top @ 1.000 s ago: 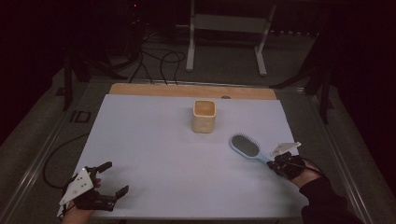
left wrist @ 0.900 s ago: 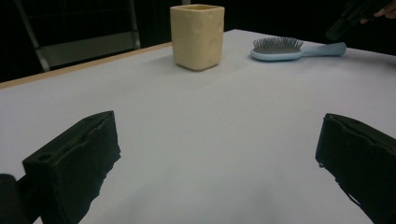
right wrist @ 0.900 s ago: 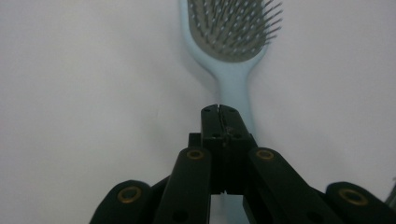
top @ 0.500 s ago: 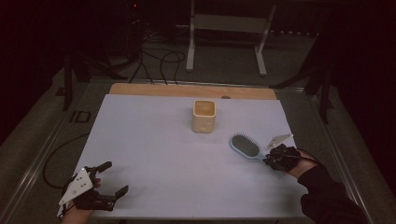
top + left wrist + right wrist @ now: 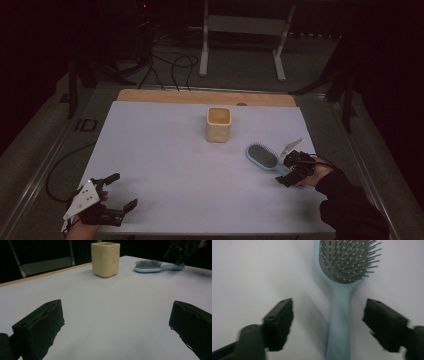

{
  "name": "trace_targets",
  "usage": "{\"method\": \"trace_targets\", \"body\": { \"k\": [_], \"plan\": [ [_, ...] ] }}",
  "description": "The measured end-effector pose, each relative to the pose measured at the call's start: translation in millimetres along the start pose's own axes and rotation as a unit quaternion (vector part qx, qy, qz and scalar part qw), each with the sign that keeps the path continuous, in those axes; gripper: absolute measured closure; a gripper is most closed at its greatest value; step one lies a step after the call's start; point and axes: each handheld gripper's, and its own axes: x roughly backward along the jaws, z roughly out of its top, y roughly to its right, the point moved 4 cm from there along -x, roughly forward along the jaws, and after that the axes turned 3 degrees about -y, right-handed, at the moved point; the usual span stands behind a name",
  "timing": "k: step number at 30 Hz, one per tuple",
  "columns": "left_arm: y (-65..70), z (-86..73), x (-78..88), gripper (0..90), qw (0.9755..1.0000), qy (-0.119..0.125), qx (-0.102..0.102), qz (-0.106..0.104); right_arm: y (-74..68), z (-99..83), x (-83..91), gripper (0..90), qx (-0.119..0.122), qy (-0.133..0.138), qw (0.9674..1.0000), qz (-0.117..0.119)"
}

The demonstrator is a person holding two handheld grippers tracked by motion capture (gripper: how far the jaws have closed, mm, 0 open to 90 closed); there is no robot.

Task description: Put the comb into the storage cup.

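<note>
The light-blue hairbrush lies flat on the tabletop, its handle between the right claw's jaws, which have just been opening and stand clear of it. The left claw gapes wide, well apart.

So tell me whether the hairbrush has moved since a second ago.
No. The hairbrush lies in the same spot right of the yellow cup.

High view overhead facing forward, gripper views low and close, all sharing the hairbrush
</note>
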Motion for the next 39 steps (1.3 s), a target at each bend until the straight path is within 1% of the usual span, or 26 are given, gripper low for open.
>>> {"method": "trace_targets", "body": {
  "k": [1,3,4,6,9,11,12,14,15,16,17,19,20,23,26,27,29,30,31,33,34,35,36,37,38,39],
  "plan": [
    [0.3,-0.1,0.1,0.0,1.0,0.0,-0.001,-0.001,1.6,1.0,-1.3,16.1,-0.004,-0.004,1.0,0.001],
    [0.3,-0.1,0.1,0.0,1.0,0.0,-0.001,-0.001,2.5,1.9,-1.9,16.1,-0.004,-0.002,1.0,0.002],
    [0.0,0.4,0.3,0.0,1.0,0.002,0.0,0.0,3.6,3.4,-3.2,14.0,-0.003,-0.003,0.9999,0.011],
    [0.0,-0.1,0.5,0.0,1.0,0.002,0.001,0.001,5.8,4.1,-5.1,13.2,0.003,-0.008,0.9999,0.015],
    [-0.1,0.4,0.8,0.0,1.0,0.003,-0.001,0.002,11.1,5.8,-7.0,14.5,-0.009,-0.024,0.9995,0.015],
    [-0.2,0.0,0.8,0.0,1.0,0.002,0.0,0.002,14.5,6.5,-8.3,14.4,-0.003,-0.035,0.9993,0.01],
    [-0.1,-0.1,1.0,0.0,1.0,0.002,0.0,0.002,15.7,6.8,-8.8,14.6,-0.003,-0.04,0.9991,0.012],
    [-0.1,0.3,1.0,0.0,1.0,0.003,0.0,0.002,16.5,6.9,-10.7,14.2,-0.01,-0.055,0.9982,0.023],
    [-0.2,0.3,0.8,0.0,1.0,0.003,0.001,0.001,16.5,7.0,-11.8,14.0,-0.001,-0.058,0.9981,0.022],
    [-0.2,0.1,0.7,0.0,1.0,0.002,0.001,0.002,16.4,7.4,-12.5,13.9,0.001,-0.058,0.998,0.024],
    [-0.1,-0.1,0.8,0.0,1.0,0.002,0.001,0.002,16.3,8.0,-13.2,13.9,0.0,-0.058,0.998,0.023],
    [0.0,0.2,1.0,0.0,1.0,0.002,-0.001,0.002,15.6,9.4,-14.7,13.6,0.006,-0.058,0.998,0.025],
    [-0.2,0.3,1.0,0.0,1.0,0.003,0.0,0.002,15.0,9.7,-15.5,13.1,0.009,-0.061,0.9977,0.029],
    [-0.2,-0.2,1.3,0.0,1.0,0.002,0.0,0.002,14.8,11.7,-18.2,14.1,0.011,-0.066,0.9975,0.023],
    [-0.3,0.1,1.0,0.0,1.0,0.003,0.001,0.001,15.9,13.8,-19.5,19.0,0.016,-0.064,0.9975,0.025],
    [-0.3,-0.2,1.0,0.0,1.0,0.002,0.0,0.001,16.0,14.4,-20.0,22.0,0.015,-0.065,0.9975,0.024],
    [-0.1,-0.2,1.3,0.0,1.0,0.002,0.0,0.002,16.6,15.3,-20.9,24.9,0.016,-0.067,0.9973,0.025],
    [-0.2,0.0,1.3,0.0,1.0,0.002,0.0,0.001,17.1,15.5,-21.8,29.3,0.016,-0.069,0.9972,0.026],
    [-0.4,0.1,1.2,0.0,1.0,0.003,0.001,0.0,17.7,15.8,-22.4,30.9,0.02,-0.072,0.9969,0.025],
    [-0.4,-0.4,1.0,0.0,1.0,0.002,0.001,0.001,17.8,16.4,-24.1,35.1,0.017,-0.074,0.9968,0.025],
    [-0.3,-0.4,1.2,0.0,1.0,0.002,0.001,0.001,18.0,16.6,-24.6,37.3,0.02,-0.077,0.9965,0.025],
    [-0.2,-0.2,1.3,0.0,1.0,0.002,0.001,0.001,18.8,16.9,-25.5,39.1,0.023,-0.079,0.9963,0.024],
    [-0.3,-0.1,1.2,0.0,1.0,0.003,0.001,0.001,18.5,17.1,-26.4,40.2,0.017,-0.084,0.9961,0.023],
    [-0.6,-0.2,1.1,0.0,1.0,0.003,0.001,0.0,18.5,17.0,-27.2,42.1,0.018,-0.088,0.9957,0.022],
    [-0.6,-0.4,1.1,0.0,1.0,0.002,0.002,0.001,19.2,16.9,-28.1,43.9,0.024,-0.09,0.9954,0.019],
    [-0.6,-0.4,1.1,0.0,1.0,0.002,0.002,0.001,19.2,16.9,-28.1,43.9,0.024,-0.09,0.9954,0.019]
  ]
}}
